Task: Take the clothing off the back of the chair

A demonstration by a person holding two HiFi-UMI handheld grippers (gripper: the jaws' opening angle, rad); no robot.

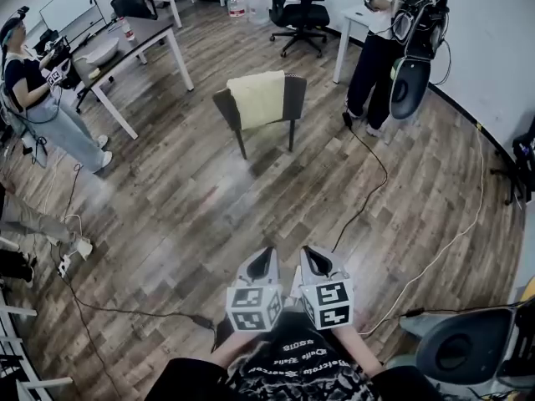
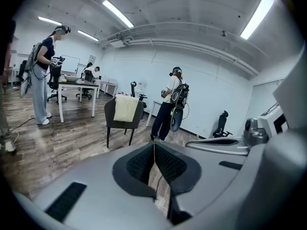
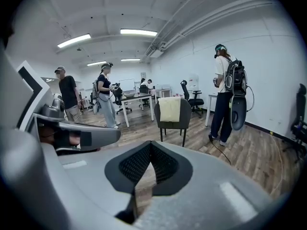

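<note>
We hold both grippers low and close in front of us, side by side above the wooden floor (image 1: 209, 199). The left gripper (image 1: 266, 256) has its jaws pressed together with nothing between them. The right gripper (image 1: 314, 256) is the same, its pads meeting on nothing. Both point forward and somewhat downward toward the chair (image 1: 294, 98), which stands well apart from us in the middle of the room.

The clothing (image 1: 258, 98), a pale yellow piece, hangs draped over the chair's backrest. It covers the middle of the back and falls down the side that faces us, with the dark shell showing on either side of it. It may be a folded garment or a towel; from here we cannot tell which. Neither gripper touches it.

A person with a backpack (image 1: 384, 32) stands to the right of the chair. Another person (image 1: 38, 98) stands at the left beside a long table (image 1: 138, 40). A black cable (image 1: 368, 190) runs across the floor from near the backpack wearer's feet toward us.
</note>
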